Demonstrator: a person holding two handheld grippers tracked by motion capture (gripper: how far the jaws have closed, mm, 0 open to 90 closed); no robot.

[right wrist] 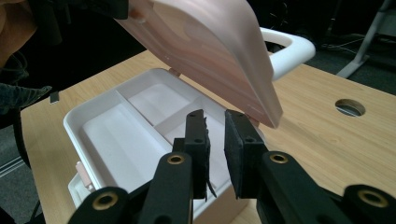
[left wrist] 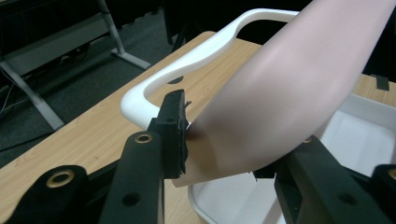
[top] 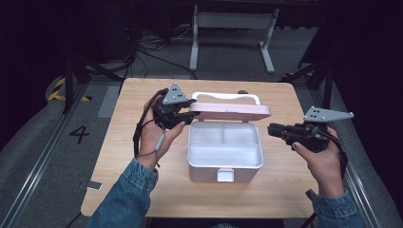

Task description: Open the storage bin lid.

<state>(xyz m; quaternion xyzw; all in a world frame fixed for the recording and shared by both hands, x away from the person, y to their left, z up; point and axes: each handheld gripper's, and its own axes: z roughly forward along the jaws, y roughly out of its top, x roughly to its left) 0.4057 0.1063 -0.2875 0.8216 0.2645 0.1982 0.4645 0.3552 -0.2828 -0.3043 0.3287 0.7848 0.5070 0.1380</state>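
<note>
On the middle of the worktop (top: 142, 190) sits a pink-and-white lidded storage box (top: 225, 161), its long axis running 9 to 3 o'clock in the high view, with the latch tab facing the person at 6 and the hinge and white carry handle (top: 226, 97) at 12. The pink lid (top: 231, 110) is raised, hanging roughly level over the back half of the box, so the 3 white compartments of the tray lie exposed beneath it.

What matters for the next move is who has the lid. The left gripper (top: 189, 110) is at the lid's 9 o'clock end, and in the left gripper view its jaws are pinching that edge of the lid (left wrist: 289, 93), the pads pressed against the pink plastic with the handle (left wrist: 196, 56) beyond. The right gripper (top: 272, 130) hangs off the box's 3 o'clock side, apart from it; in the right gripper view its jaws are slightly spread with nothing between them, pointing across the open tray (right wrist: 121, 140) and under the lid's free edge (right wrist: 215, 51).

By my reading the lid swings about the 12 o'clock hinge line, so the left hand is the 1 placed to carry it further back.
</note>
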